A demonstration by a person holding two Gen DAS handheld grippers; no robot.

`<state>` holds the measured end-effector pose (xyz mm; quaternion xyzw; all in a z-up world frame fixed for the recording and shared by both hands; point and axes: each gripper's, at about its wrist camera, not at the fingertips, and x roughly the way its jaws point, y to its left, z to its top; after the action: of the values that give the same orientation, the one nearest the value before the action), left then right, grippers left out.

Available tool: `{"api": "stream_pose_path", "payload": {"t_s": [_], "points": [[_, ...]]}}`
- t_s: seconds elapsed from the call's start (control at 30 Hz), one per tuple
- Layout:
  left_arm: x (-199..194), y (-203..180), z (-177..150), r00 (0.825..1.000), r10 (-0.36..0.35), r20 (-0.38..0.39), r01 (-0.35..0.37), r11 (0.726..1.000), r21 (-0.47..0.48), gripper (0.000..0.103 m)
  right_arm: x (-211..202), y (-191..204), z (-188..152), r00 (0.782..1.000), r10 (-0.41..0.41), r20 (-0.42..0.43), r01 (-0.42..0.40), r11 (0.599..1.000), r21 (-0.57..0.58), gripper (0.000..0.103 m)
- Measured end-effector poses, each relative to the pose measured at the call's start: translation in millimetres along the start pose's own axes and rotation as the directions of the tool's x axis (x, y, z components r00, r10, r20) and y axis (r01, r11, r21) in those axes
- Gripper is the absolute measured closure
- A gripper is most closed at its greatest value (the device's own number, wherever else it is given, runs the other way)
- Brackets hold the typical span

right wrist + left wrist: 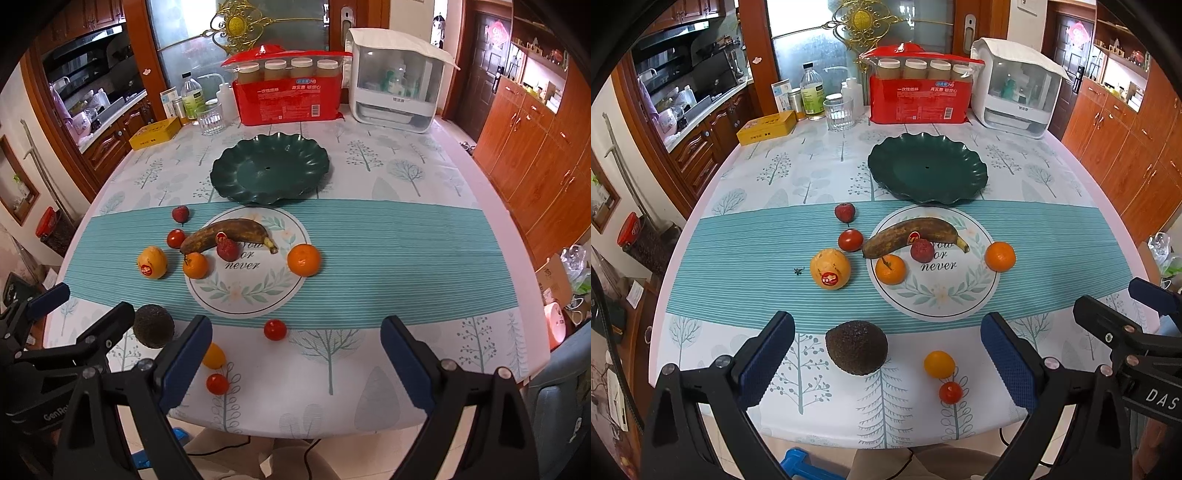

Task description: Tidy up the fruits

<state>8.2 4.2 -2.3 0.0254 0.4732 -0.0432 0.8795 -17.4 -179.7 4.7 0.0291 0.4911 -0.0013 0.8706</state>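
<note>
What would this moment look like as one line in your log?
stage: start | left gripper: open, empty | right gripper: open, empty | green plate: empty | fruit: all on table

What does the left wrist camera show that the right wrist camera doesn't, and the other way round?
Only the left wrist view shows the small dark stem scrap left of the stickered orange fruit. Only the right wrist view shows a third cherry tomato on the near table. Both show the empty green plate, banana, avocado, yellow tomato, and both open hand-held grippers: left, right.
</note>
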Motion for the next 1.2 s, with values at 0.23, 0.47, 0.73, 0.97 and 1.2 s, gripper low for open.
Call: {"api": "stream_pose_path", "payload": {"t_s": [0.23, 0.47, 0.73, 0.97, 1.2], "points": [[0.7, -0.2, -0.4, 1.0, 0.001, -0.002, -0.001, 1.0, 0.0, 0.003, -1.2, -1.0, 0.3, 1.0, 0.026, 0.0, -0.026, 1.0, -0.003, 0.01], [-0.2, -2.4, -2.3, 1.0, 0.007, 0.002, -0.007, 1.0, 0.0, 0.003, -2.9, -2.3, -0.8, 1.0, 0.007, 0.001, -0.007, 1.0, -0.016, 0.01], [-5.5, -5.3, -5.4, 1.0, 0.018, 0.021, -0.018, 1.0, 0.005, 0.003, -1.0, -5.9, -3.3, 1.0, -0.003, -0.016, 0.002, 1.0, -0.016, 0.01], [-11.2, -5.3, -8.3, 0.999, 0.032, 0.021, -0.033, 0.999, 0.008, 0.003, -0.3, -5.0, -5.7, 1.0, -0.006, -0.02, 0.005, 1.0, -0.021, 0.01], [-12.6, 0.2, -9.3, 1.0, 0.0, 0.018, 0.0, 1.0, -0.004, 0.003, -1.0, -5.2, -9.0, 1.0, 0.007, -0.016, -0.007, 1.0, -0.015, 0.01]]}}
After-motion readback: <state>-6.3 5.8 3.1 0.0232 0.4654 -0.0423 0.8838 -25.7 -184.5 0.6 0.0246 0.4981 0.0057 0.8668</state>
